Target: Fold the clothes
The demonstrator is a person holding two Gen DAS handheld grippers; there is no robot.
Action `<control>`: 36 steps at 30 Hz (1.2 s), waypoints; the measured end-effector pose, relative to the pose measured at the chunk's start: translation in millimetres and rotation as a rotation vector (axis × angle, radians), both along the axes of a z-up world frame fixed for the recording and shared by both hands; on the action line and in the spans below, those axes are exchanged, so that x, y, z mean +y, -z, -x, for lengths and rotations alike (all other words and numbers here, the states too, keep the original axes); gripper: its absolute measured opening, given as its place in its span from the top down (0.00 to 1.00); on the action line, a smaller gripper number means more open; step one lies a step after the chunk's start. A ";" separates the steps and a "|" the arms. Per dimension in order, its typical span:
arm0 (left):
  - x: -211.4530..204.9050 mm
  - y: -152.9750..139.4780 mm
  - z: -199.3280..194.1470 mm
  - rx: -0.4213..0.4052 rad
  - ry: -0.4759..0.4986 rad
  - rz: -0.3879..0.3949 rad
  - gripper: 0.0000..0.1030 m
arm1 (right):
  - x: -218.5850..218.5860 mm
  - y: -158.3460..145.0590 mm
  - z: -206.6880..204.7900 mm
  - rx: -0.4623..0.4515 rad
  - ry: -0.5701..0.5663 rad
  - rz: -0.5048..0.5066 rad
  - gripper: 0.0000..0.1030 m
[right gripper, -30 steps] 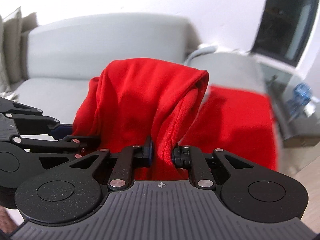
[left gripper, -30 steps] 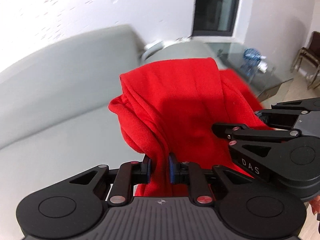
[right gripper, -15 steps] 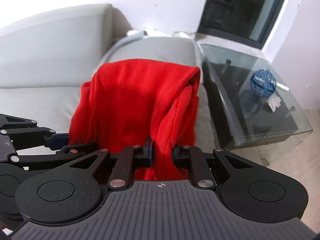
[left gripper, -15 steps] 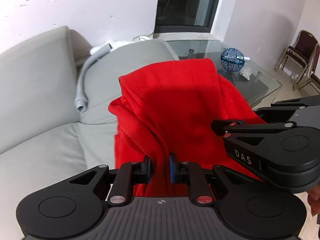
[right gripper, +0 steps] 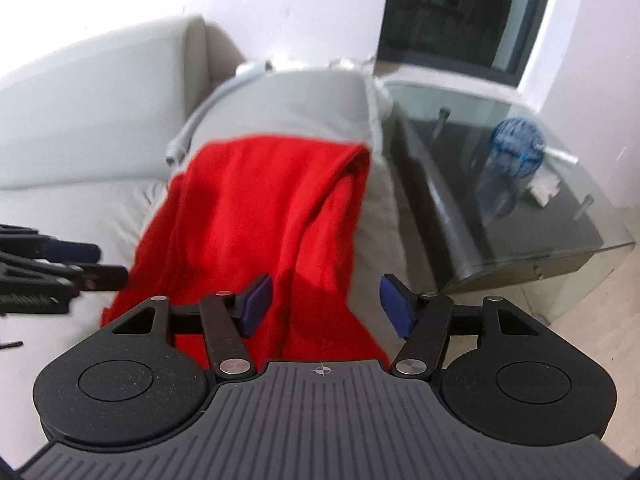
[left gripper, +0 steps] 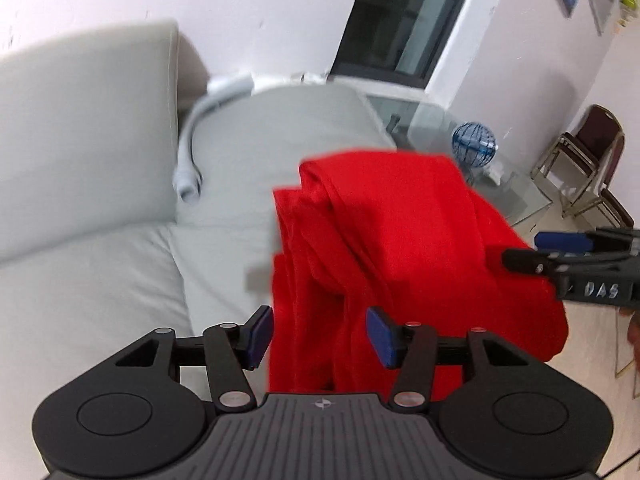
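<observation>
Both of my claws are letting go at once — the left gripper (left gripper: 318, 336) and the right gripper (right gripper: 324, 304) each have their blue pads spreading apart, and neither pad presses the cloth that hangs between them. One red garment (right gripper: 272, 216), folded over itself, lies draped over the arm of the grey sofa (left gripper: 92, 264), its far edge beside the glass side table (right gripper: 520, 184). Motion blur softens its folds, so it seems — I cannot be sure — doubled lengthwise.

Red garment (left gripper: 400, 240) (grey sofa (left gripper: 100, 272))
</observation>
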State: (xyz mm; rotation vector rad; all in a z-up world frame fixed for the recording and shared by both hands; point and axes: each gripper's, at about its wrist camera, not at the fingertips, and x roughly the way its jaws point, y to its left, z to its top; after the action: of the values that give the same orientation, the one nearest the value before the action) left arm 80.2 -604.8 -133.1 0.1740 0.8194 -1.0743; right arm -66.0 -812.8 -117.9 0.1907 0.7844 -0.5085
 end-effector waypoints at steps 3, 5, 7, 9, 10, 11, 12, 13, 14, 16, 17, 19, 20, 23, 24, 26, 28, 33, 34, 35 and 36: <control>-21.6 -10.6 0.9 -0.010 0.038 0.066 0.81 | -3.8 -8.5 -17.6 -0.064 -0.017 0.013 0.89; -41.8 -4.5 0.4 0.005 0.068 0.056 0.98 | -7.1 -1.5 -41.0 -0.051 -0.029 0.023 0.91; -61.5 7.9 -0.9 0.017 0.093 0.021 1.00 | -8.1 5.5 -51.1 -0.016 -0.027 0.036 0.91; -76.2 31.0 -4.7 0.007 0.089 -0.072 1.00 | -15.6 24.0 -57.6 0.050 -0.002 0.050 0.91; -78.0 38.8 -9.1 0.022 0.084 -0.083 0.99 | -24.3 35.0 -54.9 0.067 0.032 0.038 0.91; -80.0 48.3 -15.7 0.059 0.074 -0.090 0.99 | -28.3 38.4 -53.3 0.064 0.042 0.019 0.91; -80.6 49.9 -17.4 0.066 0.073 -0.091 0.99 | -36.4 45.0 -50.2 0.052 0.055 -0.029 0.91; -80.8 49.8 -18.7 0.065 0.074 -0.091 0.99 | -38.9 46.5 -50.5 0.048 0.057 -0.043 0.91; -79.9 46.5 -18.3 0.056 0.084 -0.090 0.99 | -39.9 46.8 -51.2 0.051 0.053 -0.044 0.91; -71.6 34.5 -18.0 0.037 0.107 -0.065 0.98 | -39.5 40.6 -52.7 0.059 0.038 -0.036 0.90; -67.7 29.0 -18.4 0.028 0.115 -0.046 0.97 | -40.8 28.0 -50.9 0.029 0.040 -0.052 0.88; -60.9 17.8 -19.3 -0.006 0.113 0.021 0.94 | -41.4 17.3 -48.7 -0.018 0.041 -0.038 0.84; -62.7 14.0 -21.3 -0.014 0.095 0.050 0.91 | -42.1 9.7 -51.4 -0.047 0.041 -0.003 0.83; -93.9 27.3 -29.8 -0.018 0.045 -0.032 0.87 | -49.8 16.9 -77.3 0.003 0.053 0.027 0.81; -107.9 38.1 -33.6 -0.008 0.034 -0.106 0.88 | -51.9 23.5 -83.8 0.047 0.059 0.015 0.80; -114.2 47.5 -36.2 0.014 0.038 -0.138 0.88 | -57.7 42.0 -95.9 0.141 0.071 -0.025 0.80; -109.2 42.9 -32.7 -0.003 0.047 -0.121 0.88 | -57.5 41.5 -91.4 0.125 0.076 -0.026 0.80; -57.7 17.9 0.5 0.029 0.193 -0.007 0.87 | -28.6 2.9 -31.6 -0.007 0.066 -0.048 0.76; -51.8 15.0 7.0 0.040 0.211 0.002 0.87 | -21.5 0.1 -22.3 -0.013 0.060 -0.064 0.75; -38.4 14.4 21.9 0.056 0.247 0.002 0.87 | -14.3 -2.4 -13.1 -0.018 0.054 -0.079 0.75; -28.2 18.3 37.7 0.062 0.278 -0.020 0.87 | -5.3 0.5 -4.1 0.000 0.049 -0.091 0.75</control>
State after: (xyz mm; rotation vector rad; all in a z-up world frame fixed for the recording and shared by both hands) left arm 42.4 -633.0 -151.3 0.2788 0.8788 -1.3385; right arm -61.9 -818.0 -118.3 0.2944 0.8052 -0.5195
